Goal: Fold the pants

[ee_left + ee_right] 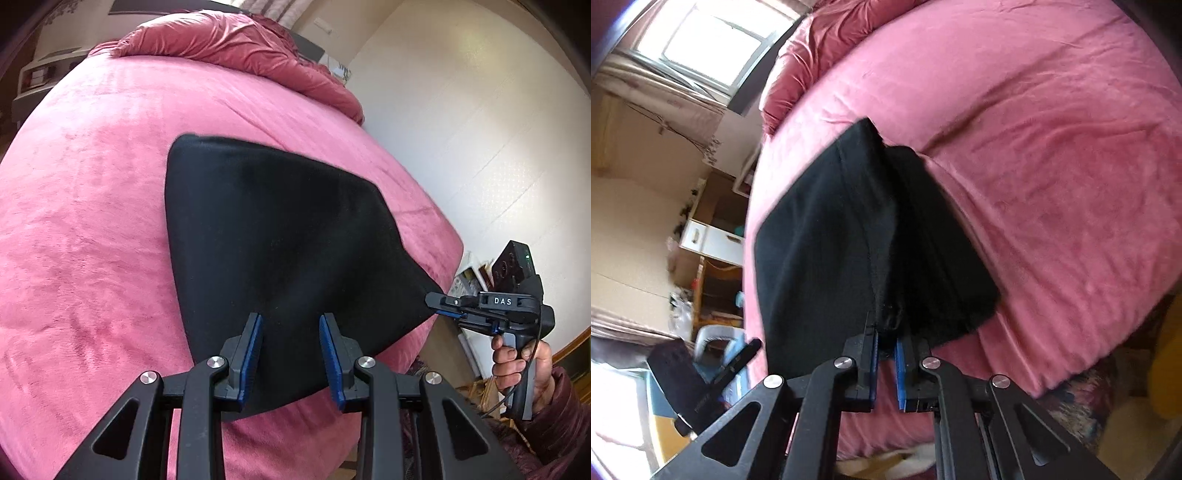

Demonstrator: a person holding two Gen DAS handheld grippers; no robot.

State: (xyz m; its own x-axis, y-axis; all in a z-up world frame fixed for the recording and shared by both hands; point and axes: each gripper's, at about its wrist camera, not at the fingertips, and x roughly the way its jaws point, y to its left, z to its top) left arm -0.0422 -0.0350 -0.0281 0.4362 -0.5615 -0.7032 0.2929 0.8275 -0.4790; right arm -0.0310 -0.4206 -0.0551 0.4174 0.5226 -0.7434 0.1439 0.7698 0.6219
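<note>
Black pants (273,236) lie folded on the pink bed (92,221), their near right corner lifted. My left gripper (291,321) is open just above the pants' near edge, touching nothing that I can see. My right gripper (437,301) is shut on the pants' right corner and pulls it taut off the bed's edge. In the right wrist view the pants (831,236) hang from the right gripper (885,341), with cloth pinched between its blue pads (900,369). The left gripper (738,363) shows at lower left.
A bunched pink duvet (236,44) lies at the bed's far end. A white wall (480,129) stands to the right. Shelves and clutter (713,251) stand beside the bed below a window (701,40). The bed's edge (436,302) runs close to the right gripper.
</note>
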